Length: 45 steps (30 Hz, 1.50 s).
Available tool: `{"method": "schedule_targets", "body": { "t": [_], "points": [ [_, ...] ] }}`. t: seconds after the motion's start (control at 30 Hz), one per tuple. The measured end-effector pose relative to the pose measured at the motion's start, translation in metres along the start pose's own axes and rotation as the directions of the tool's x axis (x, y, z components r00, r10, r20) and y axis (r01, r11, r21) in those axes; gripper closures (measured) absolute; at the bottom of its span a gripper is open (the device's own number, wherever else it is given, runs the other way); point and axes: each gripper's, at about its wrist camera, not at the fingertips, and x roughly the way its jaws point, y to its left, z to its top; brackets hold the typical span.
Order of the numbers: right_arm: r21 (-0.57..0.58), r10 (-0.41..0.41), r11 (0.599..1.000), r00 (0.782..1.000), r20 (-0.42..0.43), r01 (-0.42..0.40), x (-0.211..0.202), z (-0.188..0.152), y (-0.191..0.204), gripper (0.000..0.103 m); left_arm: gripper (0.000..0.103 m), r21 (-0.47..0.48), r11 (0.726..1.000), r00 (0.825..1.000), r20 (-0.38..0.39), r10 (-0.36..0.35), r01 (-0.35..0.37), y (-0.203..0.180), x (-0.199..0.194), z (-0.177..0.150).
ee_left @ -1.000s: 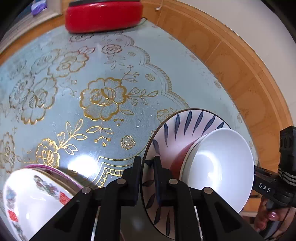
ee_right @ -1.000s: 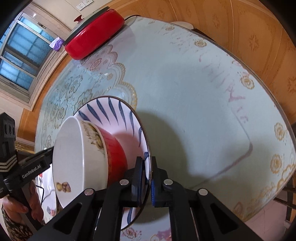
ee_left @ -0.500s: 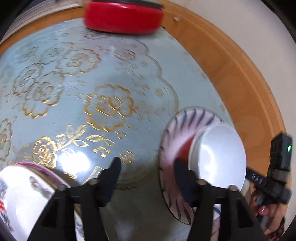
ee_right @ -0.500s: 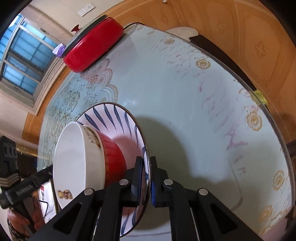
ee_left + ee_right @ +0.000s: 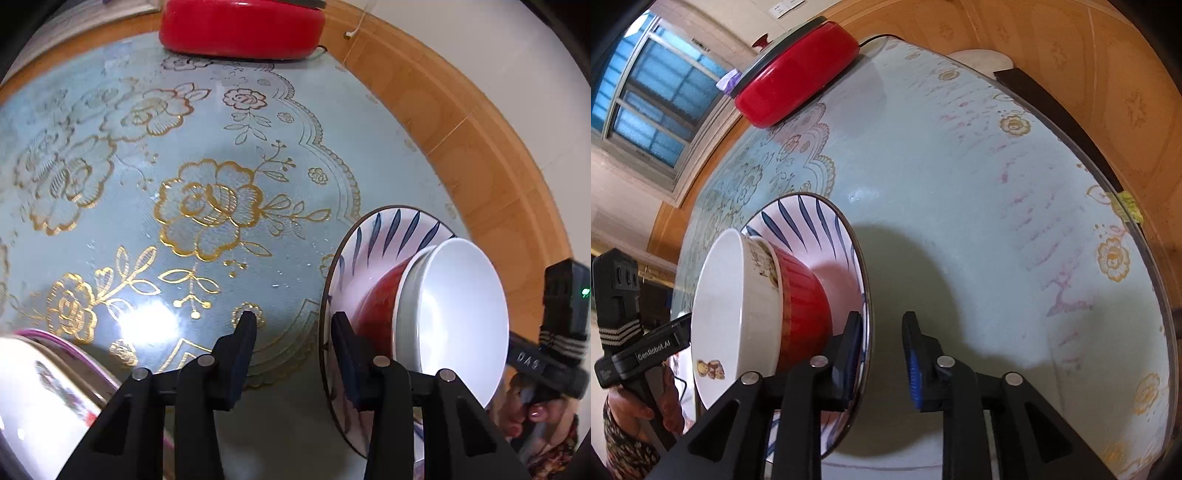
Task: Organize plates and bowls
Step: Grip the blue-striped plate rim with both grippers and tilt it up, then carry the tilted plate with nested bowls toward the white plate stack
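A white plate with blue leaf strokes (image 5: 384, 236) rests on the blue flowered table, with a red-and-white bowl (image 5: 454, 306) standing on it. The plate (image 5: 812, 218) and bowl (image 5: 757, 302) also show in the right wrist view. My left gripper (image 5: 293, 332) is open, its jaws on either side of the plate's near rim. My right gripper (image 5: 879, 336) is open too, its jaws on either side of the opposite rim. Neither grips the plate.
A red lidded pot (image 5: 240, 26) stands at the table's far edge, also in the right wrist view (image 5: 798, 88). A white bowl with a purple rim and printed pattern (image 5: 48, 398) sits at the near left. The wooden floor lies beyond the table edge (image 5: 1145, 236).
Both grippers were shut on the plate's rim a second ago; the left opened first, then the right. The plate with the bowl now lies on the table.
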Motion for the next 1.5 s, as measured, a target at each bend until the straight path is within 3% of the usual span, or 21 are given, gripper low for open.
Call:
{"method": "schedule_targets", "body": {
  "t": [0.2,0.43,0.6,0.7,0.93,1.03,1.13,1.2,1.27,1.4,1.5],
  "points": [
    [-0.112,0.006,0.994,1.000,0.004,-0.006,0.000,0.001,0.005,0.081,0.063,0.024,0.999,0.999,0.038,-0.036,0.035,-0.002,0.000,0.001],
    [-0.069,0.030,0.997,0.999,-0.037,-0.032,0.004,0.012,-0.001,0.081,0.057,-0.028,0.998,0.998,0.028,-0.052,0.053,0.008,0.005,0.001],
    [-0.073,0.032,0.997,0.998,-0.054,-0.036,0.006,0.014,0.000,0.081,0.057,0.037,0.999,0.998,0.063,-0.019,0.017,0.005,-0.003,-0.010],
    [-0.082,0.026,0.996,0.998,-0.057,-0.031,0.006,0.013,0.001,0.081,0.061,0.015,0.999,0.998,0.052,-0.042,0.041,0.010,-0.001,-0.018],
    [-0.111,0.030,0.993,0.997,-0.068,-0.037,0.010,0.017,0.004,0.081,0.058,0.011,0.998,0.997,0.024,-0.070,0.069,0.007,0.004,-0.016],
    [-0.164,0.021,0.986,0.998,-0.056,-0.030,0.010,0.016,0.008,0.081,0.063,-0.003,0.997,0.997,0.019,-0.071,0.071,0.006,0.004,-0.018],
    [-0.183,0.019,0.983,0.999,-0.048,-0.027,0.011,0.016,0.009,0.083,0.082,0.014,0.995,0.995,0.027,-0.100,0.099,0.001,0.005,-0.024],
    [-0.176,0.028,0.984,0.998,-0.053,-0.037,0.012,0.017,0.008,0.083,0.096,0.090,0.993,0.995,0.051,-0.087,0.082,-0.012,0.002,-0.029],
    [-0.174,0.036,0.984,0.998,-0.058,-0.046,0.012,0.018,0.007,0.086,0.095,0.135,0.990,0.996,0.062,-0.058,0.050,-0.018,0.000,-0.032],
    [-0.201,0.040,0.978,0.997,-0.058,-0.051,0.014,0.019,0.012,0.093,0.096,0.072,0.992,0.992,0.055,-0.109,0.105,-0.009,0.001,-0.029],
    [-0.241,0.026,0.970,0.998,-0.051,-0.037,0.014,0.020,0.017,0.093,0.096,0.079,0.992,0.992,0.075,-0.102,0.096,-0.009,-0.002,-0.030]
  ]
}}
